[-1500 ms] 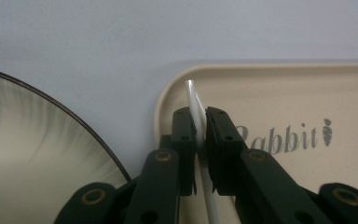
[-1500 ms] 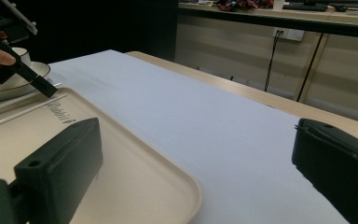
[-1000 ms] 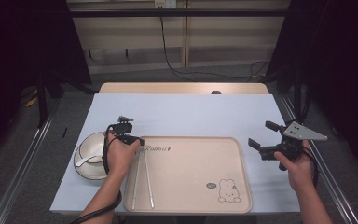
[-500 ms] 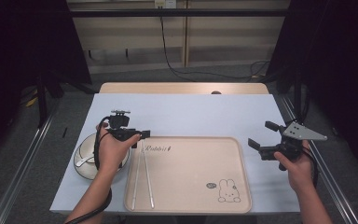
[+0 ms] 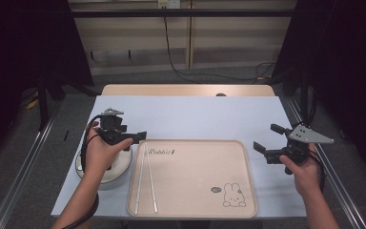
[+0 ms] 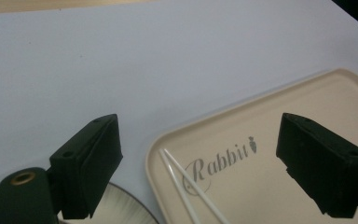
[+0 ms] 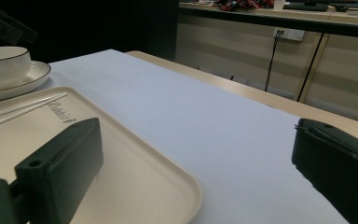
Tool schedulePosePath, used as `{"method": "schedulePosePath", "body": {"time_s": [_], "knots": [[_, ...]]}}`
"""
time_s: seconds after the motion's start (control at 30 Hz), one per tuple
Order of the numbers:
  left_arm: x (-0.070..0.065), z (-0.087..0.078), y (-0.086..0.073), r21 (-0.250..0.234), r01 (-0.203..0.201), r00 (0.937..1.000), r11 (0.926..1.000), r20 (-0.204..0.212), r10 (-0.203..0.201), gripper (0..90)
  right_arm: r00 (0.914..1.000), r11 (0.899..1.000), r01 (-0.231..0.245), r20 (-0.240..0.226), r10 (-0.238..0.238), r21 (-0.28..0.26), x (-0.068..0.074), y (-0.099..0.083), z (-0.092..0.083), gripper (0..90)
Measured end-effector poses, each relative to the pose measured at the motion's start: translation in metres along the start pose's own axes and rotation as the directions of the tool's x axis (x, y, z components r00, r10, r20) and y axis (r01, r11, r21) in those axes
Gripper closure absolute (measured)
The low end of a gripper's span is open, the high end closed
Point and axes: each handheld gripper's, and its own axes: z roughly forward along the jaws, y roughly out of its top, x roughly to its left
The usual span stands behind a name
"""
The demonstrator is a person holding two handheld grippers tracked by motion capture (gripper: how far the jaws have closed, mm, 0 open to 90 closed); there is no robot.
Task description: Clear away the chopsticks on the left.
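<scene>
At the left of the high view, the left gripper (image 5: 138, 136) hovers above the tray's (image 5: 205, 210) upper-left corner, its jaws wide apart, having just been opening, with nothing between them. The chopsticks (image 5: 146, 179) lie along the tray's left side. At the right edge, the right gripper (image 5: 267, 139) is open and empty.

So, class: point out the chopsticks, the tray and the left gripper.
chopsticks (image 5: 145, 179), high view, middle of the pair.
tray (image 5: 248, 164), high view, right rim.
left gripper (image 6: 198, 161), left gripper view, midway between its open jaws.
</scene>
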Motion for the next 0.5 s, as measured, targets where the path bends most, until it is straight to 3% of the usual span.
{"method": "schedulePosePath", "body": {"time_s": [0.03, 0.2, 0.23, 0.33, 0.5], "knots": [[0.0, -0.003, 0.0, -0.007, -0.001, 0.9999, 1.0, -0.012, 0.001, 13.6, 0.9998, 1.0, -0.001, -0.022, 0.001, 0.005, -0.001, 0.0, 0.0, 1.3], [0.006, -0.012, -0.002, -0.006, -0.005, 0.9998, 1.0, -0.02, 0.004, 13.1, 1.0, 1.0, -0.002, -0.008, 0.002, 0.001, 0.0, 0.0, 0.0, 1.3], [0.007, -0.013, -0.003, -0.016, 0.009, 0.9997, 0.9998, -0.022, -0.01, 13.1, 1.0, 1.0, -0.002, -0.009, 0.002, 0.002, 0.0, 0.0, 0.0, 1.3], [0.011, -0.016, -0.004, 0.004, -0.009, 0.9996, 1.0, -0.028, 0.009, 13.1, 0.9999, 1.0, -0.002, -0.011, 0.002, 0.001, 0.0, 0.0, 0.0, 1.3], [0.017, -0.021, -0.008, 0.016, -0.004, 0.9992, 0.9999, -0.04, 0.004, 13.0, 1.0, 1.0, -0.003, -0.006, 0.003, 0.002, 0.0, 0.0, 0.001, 1.3]]}}
